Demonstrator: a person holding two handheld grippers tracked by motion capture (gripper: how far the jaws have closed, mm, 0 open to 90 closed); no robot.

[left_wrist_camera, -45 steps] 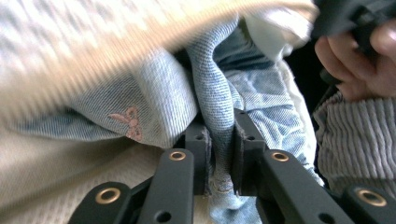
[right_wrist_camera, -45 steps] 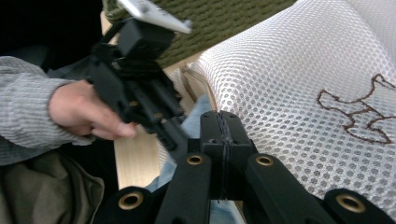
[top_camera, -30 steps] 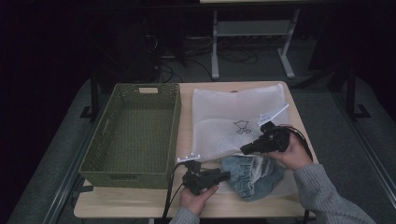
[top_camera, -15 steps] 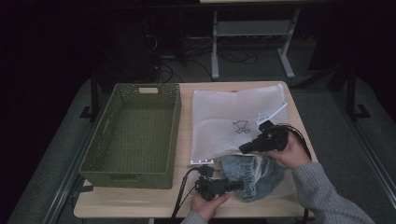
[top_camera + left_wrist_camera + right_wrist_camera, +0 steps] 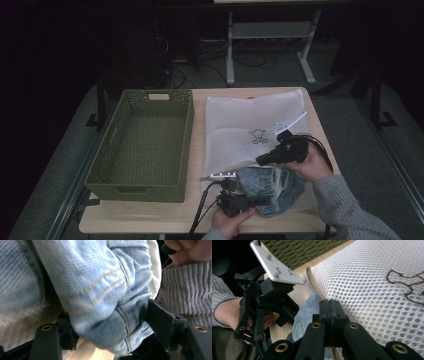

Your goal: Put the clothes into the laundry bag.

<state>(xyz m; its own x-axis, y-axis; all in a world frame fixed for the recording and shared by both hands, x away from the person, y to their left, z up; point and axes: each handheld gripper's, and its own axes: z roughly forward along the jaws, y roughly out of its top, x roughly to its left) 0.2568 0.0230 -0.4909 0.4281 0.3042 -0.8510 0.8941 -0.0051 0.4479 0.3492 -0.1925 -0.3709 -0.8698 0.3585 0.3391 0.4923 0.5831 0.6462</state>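
Note:
A crumpled light-blue denim garment lies at the table's front right, partly on the lower end of a white mesh laundry bag. My left gripper points right into the garment. In the left gripper view a thick denim fold fills the gap between its jaws; they have just been closing and press on it. My right gripper is shut on the bag's zipper edge just above the denim. In the right gripper view its jaws pinch that edge, with mesh to the right and denim beneath.
An empty green woven basket stands on the left half of the wooden table, close beside the bag. The person's grey-sleeved right arm crosses the front right corner. Cables and a metal stand lie on the dark floor beyond.
My left gripper has moved right along the front edge into the denim, and its jaws now sit around a fold. The right gripper has stayed where it was, still pinching the bag.

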